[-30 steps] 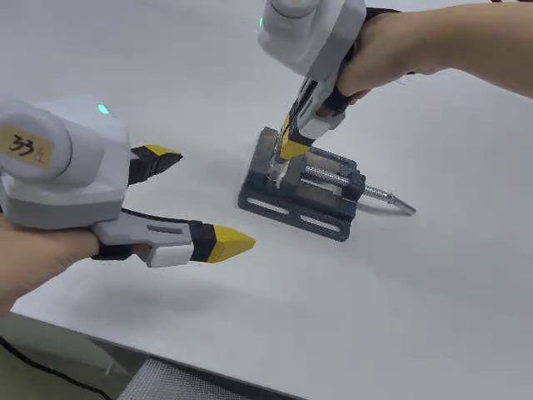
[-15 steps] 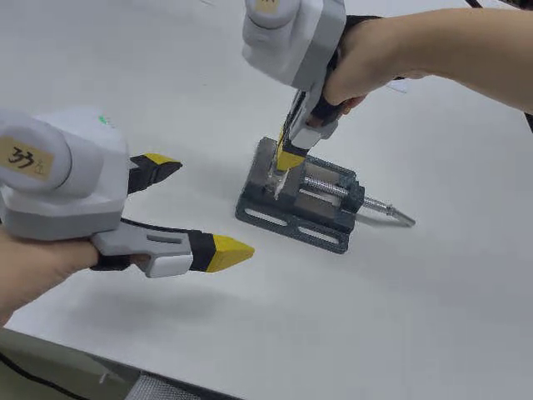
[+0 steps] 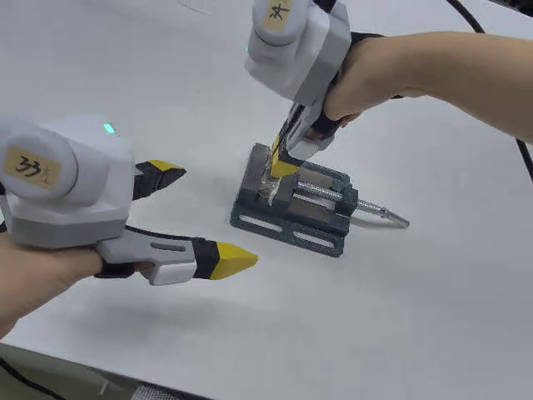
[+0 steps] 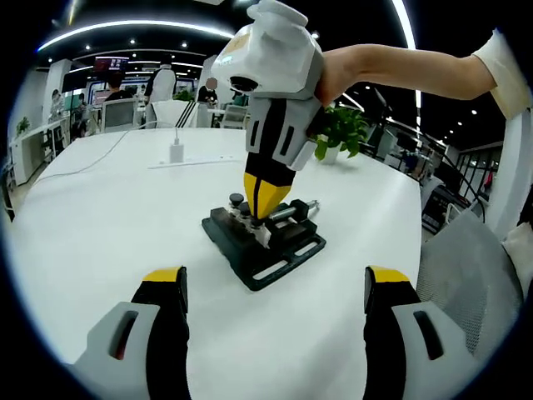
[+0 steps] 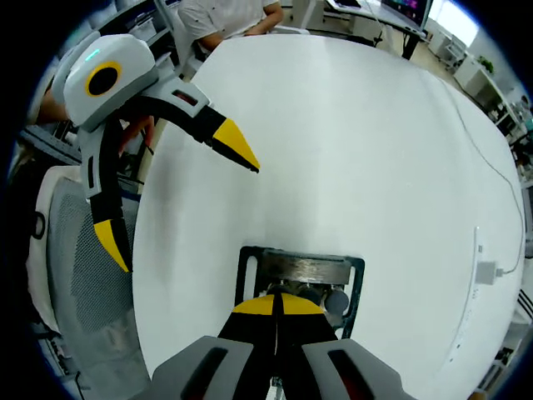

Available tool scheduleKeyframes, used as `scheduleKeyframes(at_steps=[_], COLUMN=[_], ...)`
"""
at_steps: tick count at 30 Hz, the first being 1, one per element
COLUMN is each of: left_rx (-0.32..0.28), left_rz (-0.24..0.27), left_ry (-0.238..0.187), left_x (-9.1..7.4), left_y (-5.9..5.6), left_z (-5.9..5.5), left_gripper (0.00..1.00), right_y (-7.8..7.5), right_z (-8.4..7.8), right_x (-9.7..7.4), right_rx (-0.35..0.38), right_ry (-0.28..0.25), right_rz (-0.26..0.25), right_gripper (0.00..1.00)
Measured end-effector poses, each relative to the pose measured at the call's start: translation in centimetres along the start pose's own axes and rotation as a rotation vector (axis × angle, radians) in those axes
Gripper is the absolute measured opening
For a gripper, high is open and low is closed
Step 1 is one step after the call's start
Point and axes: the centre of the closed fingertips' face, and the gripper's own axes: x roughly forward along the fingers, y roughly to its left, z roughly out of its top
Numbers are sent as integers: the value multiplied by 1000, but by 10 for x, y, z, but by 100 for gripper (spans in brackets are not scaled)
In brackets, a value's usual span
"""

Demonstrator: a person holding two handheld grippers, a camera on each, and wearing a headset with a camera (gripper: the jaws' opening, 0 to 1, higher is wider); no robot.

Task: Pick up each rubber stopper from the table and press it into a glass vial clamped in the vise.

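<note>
Glass vial (image 3: 266, 187) stands upright in the vise (image 3: 291, 218), at the end away from the screw handle (image 3: 387, 215). The right gripper (image 3: 281, 167) is right on top of it, pointing steeply down with its yellow tips at the vial's mouth. In the right gripper view the two jaws of that gripper (image 5: 279, 302) are drawn together, tip against tip with only a thin seam between them. Whether a stopper is pinched there or already sits under the tips is hidden, so I cannot tell. In the left gripper view a dark round cap (image 4: 236, 200) shows on the vise (image 4: 266, 250) just beside the tips of the right gripper (image 4: 266, 196); I take it for a stopper seated in a neighbouring vial, though it is small. What the coming move turns on is the vertical line: the vial's long axis runs straight up from the vise and the tool lies along nearly the same axis above it, so the press should go straight down, without leaning toward the screw handle. The left gripper (image 3: 204, 217) is well apart from the vise, over the bare table (image 3: 433, 292) on the side opposite the screw handle. Its jaws are spread wide and hold nothing, so the right one is plainly the nearer.
</note>
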Motion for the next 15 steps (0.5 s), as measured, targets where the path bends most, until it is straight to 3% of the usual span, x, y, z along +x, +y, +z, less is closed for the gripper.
scheduleKeyframes(at_steps=[2, 3, 4, 9, 15], left_rx=[11, 14, 15, 60, 72], left_rz=[0, 2, 2, -3, 36], left_ry=[-2, -4, -3, 3, 21], left_x=[0, 0, 0, -3, -7], left_y=[1, 1, 2, 3, 11], left_z=[5, 7, 10, 23, 20], left_gripper=[86, 86, 86, 86, 87], right_y=[1, 1, 7, 11, 18], right_z=[1, 1, 2, 0, 0], right_x=[0, 0, 0, -2, -3], right_rx=[-6, -67, -32, -8, -36], right_ry=[52, 73, 72, 78, 120], right_rz=[-19, -25, -23, -36, -57], right_gripper=[0, 0, 0, 0, 0])
